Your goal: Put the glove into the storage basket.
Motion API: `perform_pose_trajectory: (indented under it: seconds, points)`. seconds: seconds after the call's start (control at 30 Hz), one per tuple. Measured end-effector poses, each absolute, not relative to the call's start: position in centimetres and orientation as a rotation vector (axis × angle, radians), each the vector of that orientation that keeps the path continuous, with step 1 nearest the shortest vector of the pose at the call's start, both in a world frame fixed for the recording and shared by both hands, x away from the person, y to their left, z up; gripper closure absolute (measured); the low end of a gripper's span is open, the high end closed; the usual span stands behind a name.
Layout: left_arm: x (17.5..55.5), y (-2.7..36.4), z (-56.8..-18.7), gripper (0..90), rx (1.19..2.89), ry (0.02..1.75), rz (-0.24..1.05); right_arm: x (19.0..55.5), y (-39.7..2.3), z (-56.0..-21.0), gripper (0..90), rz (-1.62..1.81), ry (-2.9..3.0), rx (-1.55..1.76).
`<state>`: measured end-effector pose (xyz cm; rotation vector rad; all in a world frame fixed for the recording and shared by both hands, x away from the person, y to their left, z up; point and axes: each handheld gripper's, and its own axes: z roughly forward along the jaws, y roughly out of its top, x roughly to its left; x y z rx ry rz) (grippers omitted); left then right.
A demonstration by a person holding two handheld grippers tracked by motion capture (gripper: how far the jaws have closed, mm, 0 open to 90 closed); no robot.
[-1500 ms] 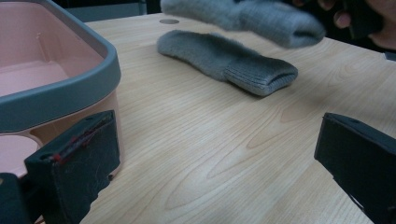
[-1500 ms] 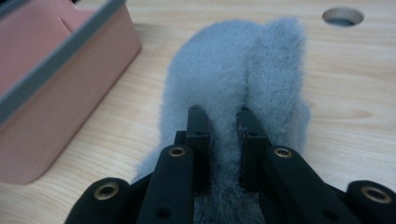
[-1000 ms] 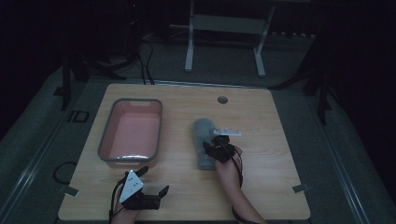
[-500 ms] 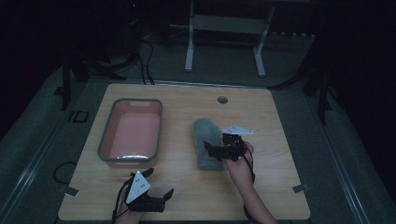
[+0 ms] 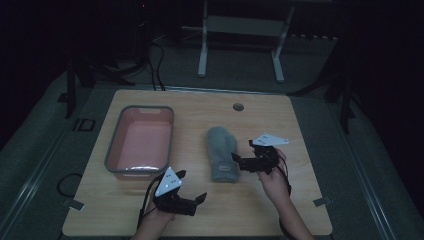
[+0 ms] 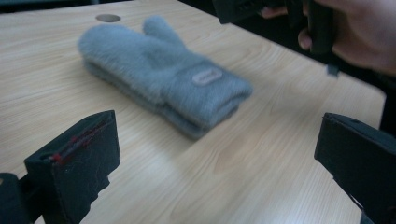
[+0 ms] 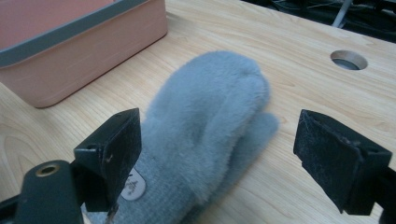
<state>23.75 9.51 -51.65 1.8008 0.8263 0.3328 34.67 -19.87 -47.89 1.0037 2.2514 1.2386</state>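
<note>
A fluffy grey mitten (image 5: pixel 221 152) lies flat in the middle of the wooden table (image 5: pixel 300 125), cuff toward the person. In the left gripper view it looks like two mittens (image 6: pixel 159 70) stacked, with a small label on the cuff. My right gripper (image 5: pixel 242 152) hovers just right of the cuff and is open. Its jaws have just been opening wide, then eased in a touch. The mitten (image 7: pixel 210 116) lies under them untouched. My left gripper (image 5: pixel 191 186) is open near the front edge, left of the mitten, with nothing between its jaws (image 6: pixel 217 158).
A pink bin (image 5: pixel 142 140) with a grey rim stands left of the mitten, and its wall (image 7: pixel 79 46) shows in the right gripper view. A round cable hole (image 5: pixel 238 107) sits at the table's back. The right hand (image 6: pixel 355 32) shows beyond the mittens in the left gripper view.
My right gripper let go of the mitten's cuff, opened, and drew back to the right and up. My left gripper rose and shifted right toward the mitten. The mitten stayed where it was.
</note>
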Motion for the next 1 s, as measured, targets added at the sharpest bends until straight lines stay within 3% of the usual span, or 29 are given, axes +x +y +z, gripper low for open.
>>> perform_pose_trajectory:
  seconds: [0.63, 1.0]
  points:
    - [31.1, 5.0, -50.6, 0.5, 1.815, 0.810, 0.301, 37.0, -20.7, -48.3, 14.7, 1.231, 2.378, 1.111]
    - [36.3, 3.7, -51.0, 0.5, 1.884, 0.966, 0.237, 38.9, -19.8, -50.6, 11.4, 1.205, 2.517, 1.114]
